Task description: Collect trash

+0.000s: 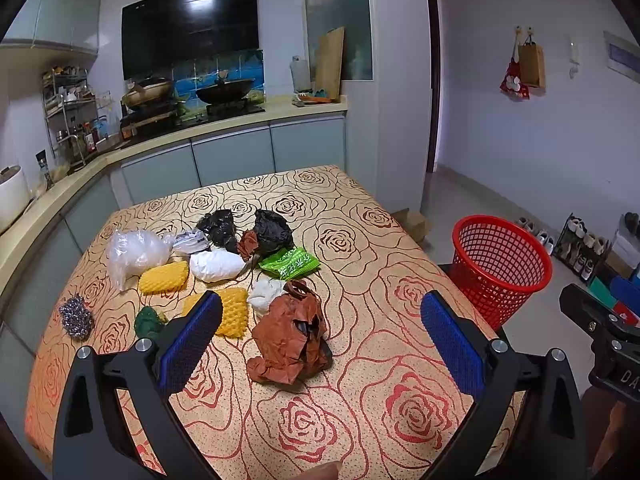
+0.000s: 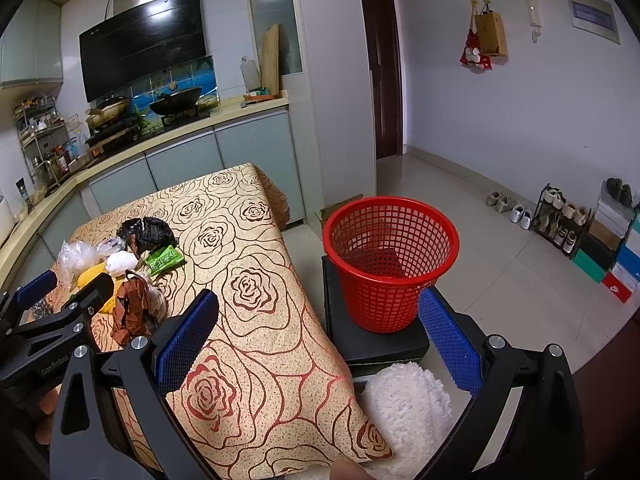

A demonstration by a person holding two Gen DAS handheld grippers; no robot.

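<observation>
Left wrist view: my left gripper (image 1: pixel 320 332) hangs over the table (image 1: pixel 400 280), jaws spread wide and holding nothing, with the trash laid out ahead of it: a brown bag (image 1: pixel 290 340) nearest, then white wad (image 1: pixel 264 294), yellow nets (image 1: pixel 164 276), green packet (image 1: pixel 290 262), white bag (image 1: pixel 216 265), clear bag (image 1: pixel 134 254), black bags (image 1: pixel 272 230), a steel scourer (image 1: pixel 76 316) and a green scourer (image 1: pixel 147 320) at the left. Here I see the basket (image 1: pixel 500 268) only from the side, past the table's right edge, and the right gripper's body at the frame edge. Right wrist view: my right gripper (image 2: pixel 318 336) is likewise wide open and empty, aimed between the table edge and the basket (image 2: pixel 390 260). This view alone looks into the basket; through the mesh I can see only its floor, no trash inside. It stands on a black box (image 2: pixel 372 344) beside the table. A white towel (image 2: pixel 404 408) lies below, and the left gripper (image 2: pixel 68 292) shows over the trash pile.
</observation>
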